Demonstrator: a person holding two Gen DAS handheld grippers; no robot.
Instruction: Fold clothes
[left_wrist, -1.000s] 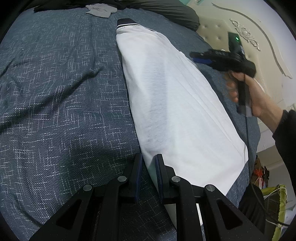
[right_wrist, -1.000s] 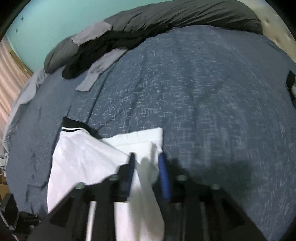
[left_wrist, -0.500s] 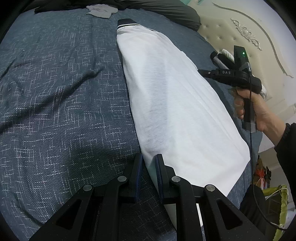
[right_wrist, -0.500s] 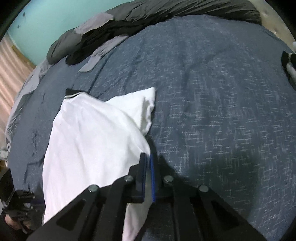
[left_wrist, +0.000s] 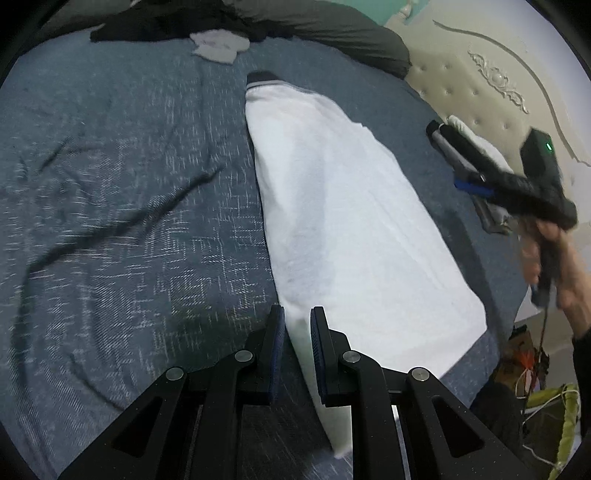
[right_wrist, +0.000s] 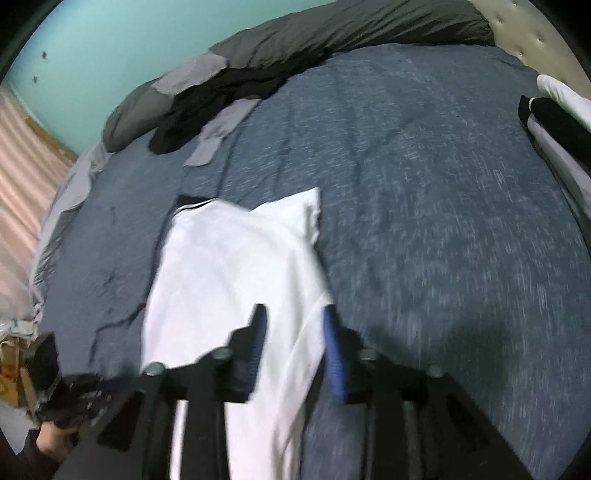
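A white shirt (left_wrist: 343, 206) with a dark striped collar lies in a long folded strip on the blue-grey bedcover (left_wrist: 122, 229). My left gripper (left_wrist: 297, 323) is shut on the shirt's near left edge, and cloth shows between its pads. My right gripper (left_wrist: 467, 184), held in a hand, hovers to the right of the shirt. In the right wrist view the right gripper (right_wrist: 295, 326) has its jaws opening above the shirt (right_wrist: 229, 266); the pads press on nothing. The left gripper (right_wrist: 62, 387) is a dark blur at the lower left.
A dark grey duvet (right_wrist: 332, 33) and black and grey garments (left_wrist: 218, 46) lie along the bed's far side. A folded stack of clothes (right_wrist: 554, 118) sits by the beige tufted headboard (left_wrist: 491, 85). Clutter lies on the floor at the right (left_wrist: 524, 365).
My right gripper shut beside the shirt's right edge, then opened again and drew back toward the near right. The left gripper rose a little, keeping its hold on the shirt.
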